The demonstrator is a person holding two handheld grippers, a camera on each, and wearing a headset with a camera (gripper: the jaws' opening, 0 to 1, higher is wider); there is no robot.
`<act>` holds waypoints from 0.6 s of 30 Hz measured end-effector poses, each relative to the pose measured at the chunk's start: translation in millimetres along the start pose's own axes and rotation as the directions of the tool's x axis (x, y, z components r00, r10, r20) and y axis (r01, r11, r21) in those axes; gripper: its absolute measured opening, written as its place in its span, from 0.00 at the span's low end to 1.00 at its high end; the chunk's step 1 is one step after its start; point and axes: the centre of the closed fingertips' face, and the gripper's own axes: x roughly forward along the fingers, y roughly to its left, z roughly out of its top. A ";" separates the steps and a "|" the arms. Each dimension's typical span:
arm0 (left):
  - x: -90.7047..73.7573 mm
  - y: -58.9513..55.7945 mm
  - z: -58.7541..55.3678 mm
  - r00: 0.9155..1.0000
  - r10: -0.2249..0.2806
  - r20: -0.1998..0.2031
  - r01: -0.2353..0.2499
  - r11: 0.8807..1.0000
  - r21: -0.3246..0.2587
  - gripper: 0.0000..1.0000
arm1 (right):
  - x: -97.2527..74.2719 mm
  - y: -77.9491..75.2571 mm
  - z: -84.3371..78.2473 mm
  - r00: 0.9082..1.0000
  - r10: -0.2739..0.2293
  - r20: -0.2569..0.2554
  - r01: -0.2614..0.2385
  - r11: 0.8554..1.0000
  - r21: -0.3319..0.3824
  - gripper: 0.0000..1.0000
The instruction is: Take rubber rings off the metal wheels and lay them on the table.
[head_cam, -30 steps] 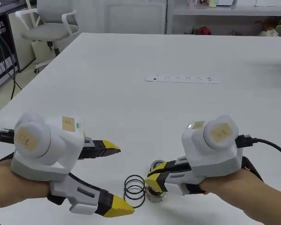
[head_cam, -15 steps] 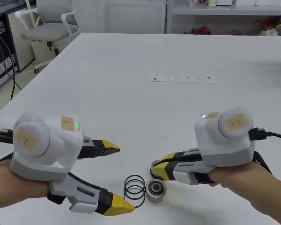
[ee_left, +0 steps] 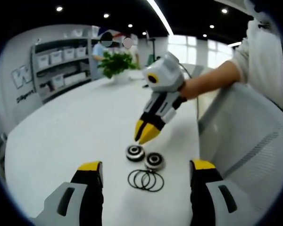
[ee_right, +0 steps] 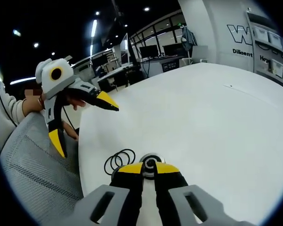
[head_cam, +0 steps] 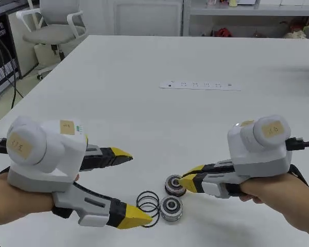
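Two metal wheels (head_cam: pixel 171 207) lay on the desk (head_cam: pixel 144 92), with loose rubber rings (head_cam: pixel 148 202) just beside them. The left gripper (head_cam: pixel 133 185) held its jaws wide apart. The right gripper (head_cam: pixel 187 181) had its jaws together by the farther wheel. The rings were probably thin, light and stretchy, best pinched at a wheel's rim.

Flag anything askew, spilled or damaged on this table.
Nothing stands out. The rings lie flat in an overlapping bunch beside the two wheels, which look intact. The power strip lies farther back on the table.
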 end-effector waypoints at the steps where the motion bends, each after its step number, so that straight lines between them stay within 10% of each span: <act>1: 0.1 -0.6 2.9 1.000 0.000 0.012 0.001 1.000 -0.006 0.76 | -0.6 -1.3 -0.9 1.000 -0.002 -0.002 0.002 1.000 0.001 0.05; 7: -3.1 -1.2 29.5 0.994 -0.009 0.108 0.016 0.998 -0.059 0.76 | -1.7 -6.5 -8.5 1.000 -0.009 -0.021 0.010 1.000 0.013 0.07; 18: -7.2 11.1 76.8 0.987 -0.003 0.164 0.003 1.000 -0.004 0.70 | -0.4 -8.4 -15.1 0.999 -0.007 -0.051 0.007 1.000 -0.020 0.09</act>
